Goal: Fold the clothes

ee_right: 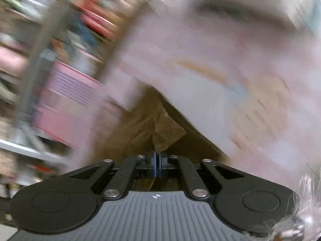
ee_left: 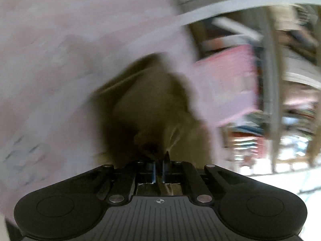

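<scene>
Between the fingers of the left gripper (ee_left: 158,156) sits a bunched edge of the brown cloth (ee_left: 148,108), and the jaws are closed tight on it. From that pinch the cloth runs away forward in dark folds, with a few loose threads showing just right of the fingertips. Beyond and left of the cloth lies a pale pink sheet (ee_left: 60,60), which fills most of that side; right of the cloth stands a blurred pink crate (ee_left: 226,84) among cluttered shelves.

From the right wrist view, the right gripper (ee_right: 157,155) is likewise closed, pinching a pointed corner of the brown cloth (ee_right: 166,130). That corner stands up just past the fingertips, and more of the cloth spreads left of it and behind. Over the cloth, up and to the right, hangs the same pale sheet (ee_right: 220,70); left of the cloth are the pink crate (ee_right: 68,100) and shelves (ee_right: 50,30). Both views are heavily smeared, so finer detail cannot be told.
</scene>
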